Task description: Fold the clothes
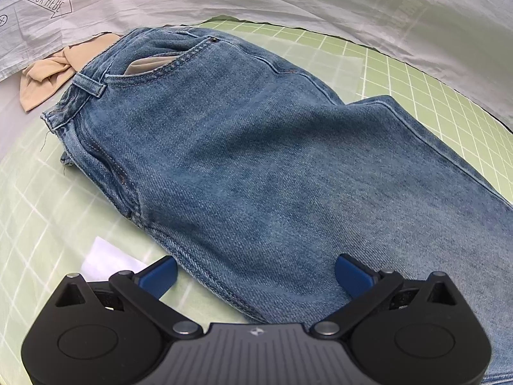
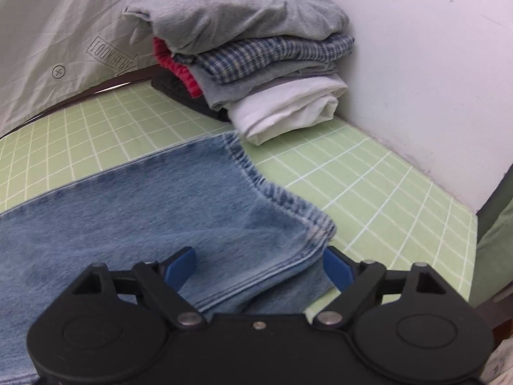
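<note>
Blue jeans point(image 1: 256, 160) lie flat across the centre of the green grid mat point(image 1: 416, 73), the left gripper point(image 1: 256, 276) spread wide over their lower edge, the right gripper point(image 2: 259, 268) spread wide astride the hem, a folded clothes stack point(image 2: 256, 57) at upper centre.

jeans point(image 1: 272, 166) legs cut off at frame edge, beige cloth point(image 1: 45, 77) partly hidden, perhaps a garment

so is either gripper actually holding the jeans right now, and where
Nothing is held. The left gripper is open over the jeans near the thigh edge; the right gripper is open, straddling the leg hem.
</note>
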A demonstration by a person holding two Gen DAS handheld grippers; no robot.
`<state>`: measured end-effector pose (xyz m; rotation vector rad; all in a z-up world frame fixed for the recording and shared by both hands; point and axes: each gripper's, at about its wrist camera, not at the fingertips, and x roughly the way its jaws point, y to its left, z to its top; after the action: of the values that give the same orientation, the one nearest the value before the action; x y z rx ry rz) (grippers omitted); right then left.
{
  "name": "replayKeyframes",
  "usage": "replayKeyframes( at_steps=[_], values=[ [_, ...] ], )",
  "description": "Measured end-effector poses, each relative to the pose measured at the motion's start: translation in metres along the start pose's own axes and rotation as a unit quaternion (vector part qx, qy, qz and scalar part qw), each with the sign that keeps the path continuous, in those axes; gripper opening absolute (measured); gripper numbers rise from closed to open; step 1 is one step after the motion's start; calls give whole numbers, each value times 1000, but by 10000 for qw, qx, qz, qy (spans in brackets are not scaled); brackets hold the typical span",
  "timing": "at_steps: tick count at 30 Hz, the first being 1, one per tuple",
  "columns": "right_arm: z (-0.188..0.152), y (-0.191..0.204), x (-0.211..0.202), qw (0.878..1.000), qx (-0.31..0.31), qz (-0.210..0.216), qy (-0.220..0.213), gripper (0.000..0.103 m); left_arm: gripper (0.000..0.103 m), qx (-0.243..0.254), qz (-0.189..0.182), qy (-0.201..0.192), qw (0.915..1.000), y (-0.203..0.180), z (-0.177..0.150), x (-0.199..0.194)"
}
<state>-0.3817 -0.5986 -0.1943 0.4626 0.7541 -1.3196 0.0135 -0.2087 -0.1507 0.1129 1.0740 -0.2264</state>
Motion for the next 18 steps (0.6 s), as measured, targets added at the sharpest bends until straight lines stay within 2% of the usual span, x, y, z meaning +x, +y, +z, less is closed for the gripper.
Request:
replayKeyframes(
  at_steps=[4, 7, 11, 18],
  values=[
    [-19, 5, -1, 9990, 396, -80, 179, 92, 103, 122, -84, -122, 9998, 3, -4, -1],
    [-25, 2, -8, 9987, 415, 63, 288, 92, 103, 185, -138, -205, 9995, 4, -7, -2],
    [-37, -3, -17, 9987, 389, 223, 246, 92, 103, 205, -151, -248, 9994, 3, -8, -1],
    [-37, -16, -13, 9956, 806, 397, 263, 92, 103, 224, -177, -212, 9994, 4, -7, 0]
  ],
)
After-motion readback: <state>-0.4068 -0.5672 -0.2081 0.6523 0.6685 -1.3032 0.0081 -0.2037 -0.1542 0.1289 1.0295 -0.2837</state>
